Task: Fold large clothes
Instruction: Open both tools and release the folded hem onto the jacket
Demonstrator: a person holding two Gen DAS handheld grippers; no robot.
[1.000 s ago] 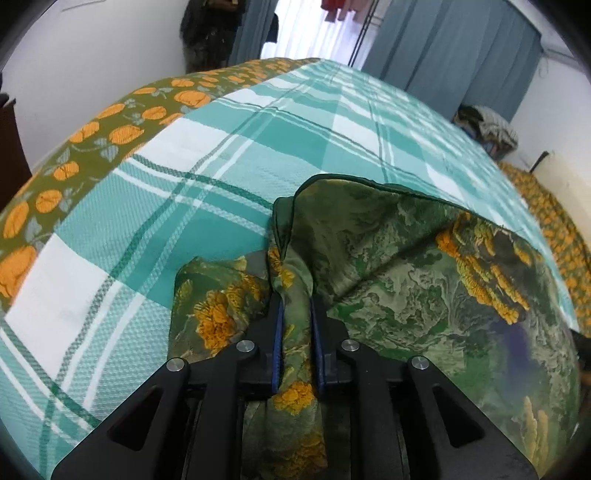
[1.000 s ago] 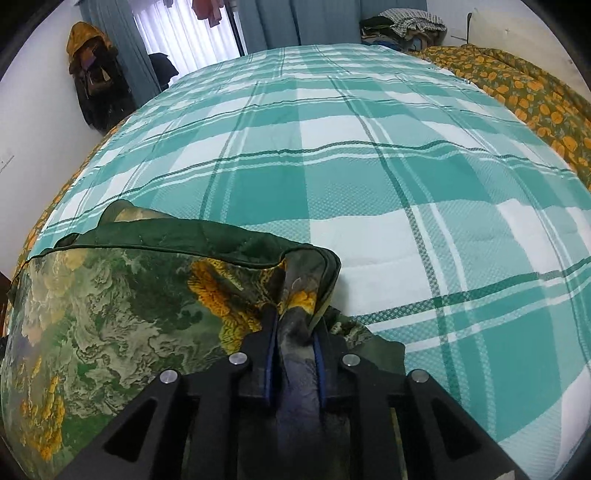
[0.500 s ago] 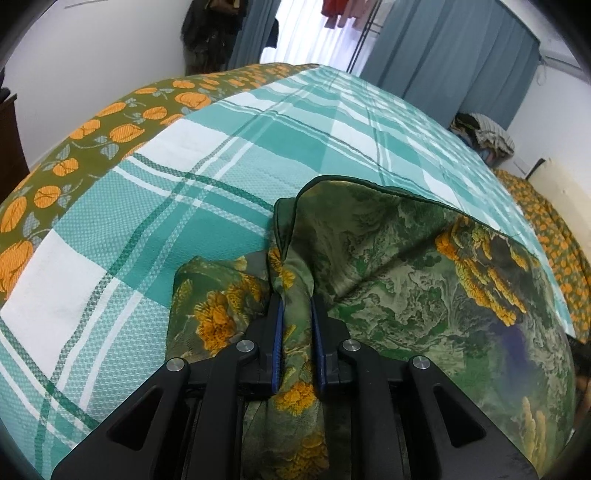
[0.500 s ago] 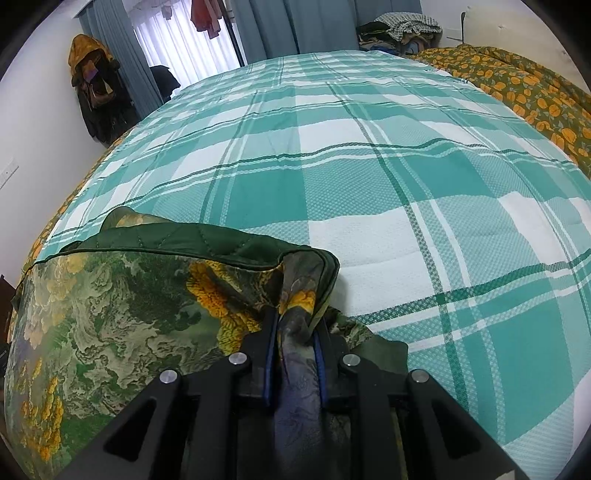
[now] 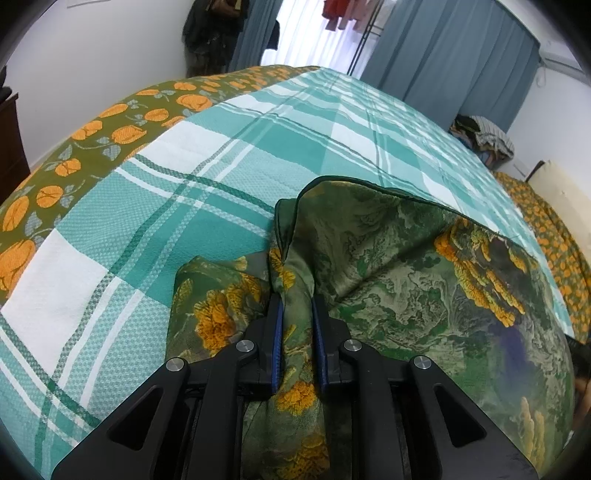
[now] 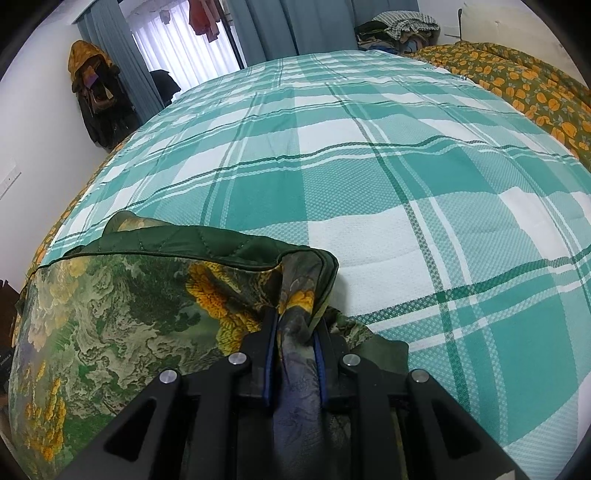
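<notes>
A large green garment (image 5: pixel 413 280) with a yellow flower and landscape print and dark green quilted lining is stretched between both grippers above a bed. My left gripper (image 5: pixel 295 306) is shut on one bunched corner of it. My right gripper (image 6: pixel 295 325) is shut on the other corner, with the garment (image 6: pixel 122 325) spreading to its left. The dark lining edge (image 6: pixel 192 247) shows along the top hem. The lower part of the garment hangs out of sight.
The bed carries a teal and white plaid cover (image 6: pixel 369 166) over an olive sheet with orange flowers (image 5: pixel 92 140). Blue-grey curtains (image 5: pixel 443 55), a window, hanging coats (image 6: pixel 99 96) and a clothes pile (image 6: pixel 402 26) stand beyond the bed.
Both grippers with the garment have risen slightly and tilted up; more of the far room shows. Both grips are unchanged.
</notes>
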